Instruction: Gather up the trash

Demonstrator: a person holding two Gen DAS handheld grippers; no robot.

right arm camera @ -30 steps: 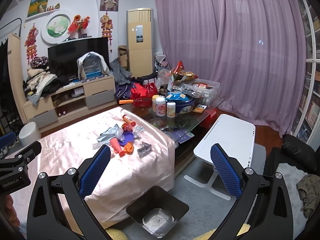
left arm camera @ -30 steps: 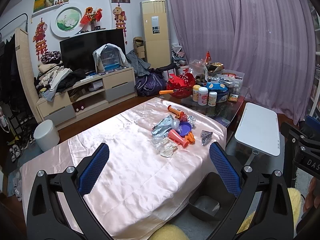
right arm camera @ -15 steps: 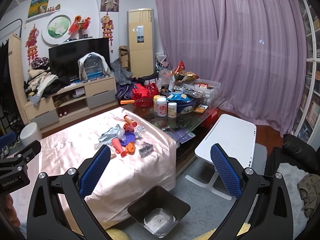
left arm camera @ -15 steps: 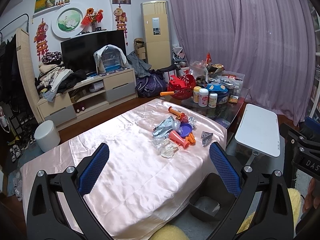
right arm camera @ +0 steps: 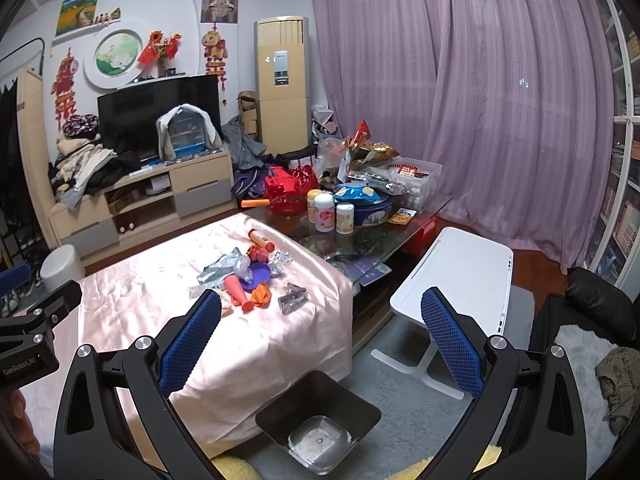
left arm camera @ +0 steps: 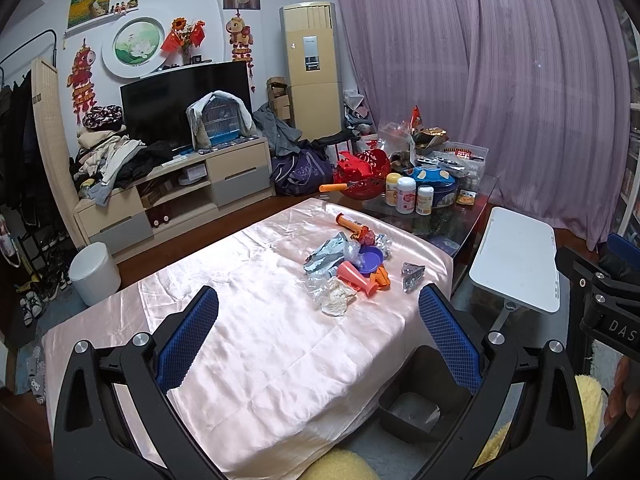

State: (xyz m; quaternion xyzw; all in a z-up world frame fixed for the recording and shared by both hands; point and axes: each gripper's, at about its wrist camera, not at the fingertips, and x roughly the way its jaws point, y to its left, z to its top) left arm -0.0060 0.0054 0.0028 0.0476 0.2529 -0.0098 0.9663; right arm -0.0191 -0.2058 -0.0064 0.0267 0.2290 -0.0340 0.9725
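Black bin (right arm camera: 318, 420) on floor beside worktop (left arm camera: 260, 340) holds nothing visible; both grippers' fingers spread apart, gripping nothing.

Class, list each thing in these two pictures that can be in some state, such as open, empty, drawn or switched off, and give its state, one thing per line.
Left tool: open, holding nothing.
Right tool: open, holding nothing.
Black bin: upright on the floor, no trash inside.
Trash pile: loose on the pink cloth, not yet collected.
Television: screen dark.
Curtains: drawn shut.
Cabinet drawers: shut.
Birdcage: partly draped with cloth.
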